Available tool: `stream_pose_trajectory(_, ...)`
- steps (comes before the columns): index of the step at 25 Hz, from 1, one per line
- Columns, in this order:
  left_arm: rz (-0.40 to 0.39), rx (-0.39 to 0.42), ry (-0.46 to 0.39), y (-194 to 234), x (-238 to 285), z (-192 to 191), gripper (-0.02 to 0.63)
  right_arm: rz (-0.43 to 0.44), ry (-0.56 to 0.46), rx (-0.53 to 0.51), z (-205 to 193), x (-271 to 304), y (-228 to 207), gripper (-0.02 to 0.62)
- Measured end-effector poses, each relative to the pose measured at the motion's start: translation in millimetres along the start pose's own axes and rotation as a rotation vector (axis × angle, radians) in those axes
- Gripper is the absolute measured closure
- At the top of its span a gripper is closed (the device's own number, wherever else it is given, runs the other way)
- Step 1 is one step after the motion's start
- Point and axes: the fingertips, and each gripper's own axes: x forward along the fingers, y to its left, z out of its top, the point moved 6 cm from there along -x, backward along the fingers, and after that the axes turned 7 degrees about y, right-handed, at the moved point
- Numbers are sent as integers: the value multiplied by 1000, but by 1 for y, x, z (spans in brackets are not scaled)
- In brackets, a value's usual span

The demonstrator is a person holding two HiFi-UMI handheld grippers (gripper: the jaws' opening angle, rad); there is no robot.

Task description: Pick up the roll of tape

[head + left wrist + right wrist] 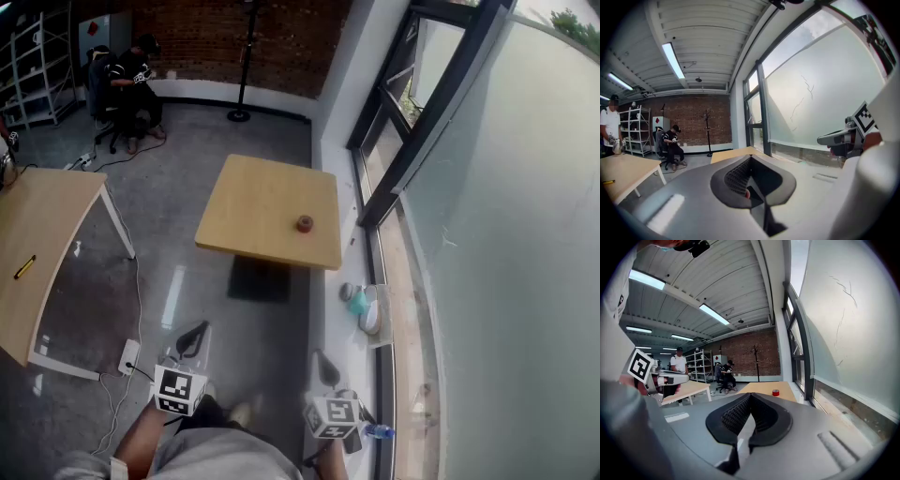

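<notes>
Left gripper (194, 336): its jaws are meeting pad to pad with nothing between them. The person is carrying it low and close to the body, tipped slightly downward, which reads as a carrying pose and not a reach.
Right gripper (325, 366): its jaws are likewise pressing together on nothing. It is riding beside the left one and aiming almost straight at the target, so it is probably the one meant to make the pick.
Roll of tape (305, 223): the small red roll is lying flat and alone, well ahead of both grippers. It is dead ahead of the right gripper and to the right of the left gripper's line.
Table (253, 202): it is bearing the roll near its window-side edge and turning its near edge toward the grippers.
Stage, as judged: the approach is not yet finished, and the jaws are going to need opening before any grasp.
In the way: only floor is showing between grippers and table, though a gripper carried this low would be meeting the table's near edge.
Left of the left gripper: a power strip (128, 355) is trailing cable, and a second table (56, 216) is holding a yellow object (24, 267).
Right of the right gripper: a sill (361, 352) is carrying a teal object (357, 303), with a bottle (378, 431) just beside the gripper.
Far ahead: a seated person (131, 80), a pole stand (242, 66) and a standing person (678, 364) are all keeping well apart from the roll.
</notes>
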Motion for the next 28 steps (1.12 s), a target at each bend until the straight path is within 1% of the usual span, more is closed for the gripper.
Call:
stream_pose_trajectory(6, -2, 3, 1, 0, -3, 0, 606, 2, 3, -4, -2, -1, 1, 581)
stream_pose_trajectory(11, 1, 1, 4, -1, -4, 0, 606, 26, 0, 20, -2, -1, 3, 581)
stream_pose_trajectory(14, 2, 2, -4, -3, -3, 1, 606, 26, 7, 9, -6, 0, 1, 581)
stream_pose_trajectory(17, 1, 2, -9, -6, -3, 2, 606, 25, -1, 9, -1, 0, 2, 581)
stream_pose_trajectory(21, 3, 5, -11, -8, -3, 4, 606, 25, 10, 3, -9, 3, -1, 581)
stream_pose_trajectory(23, 0, 4, -8, -9, -2, 4, 606, 28, 9, 0, -4, 4, 3, 581)
stream_pose_trajectory(28, -16, 18, 4, -13, 10, 4, 606, 22, 13, 20, -4, 9, -1, 581)
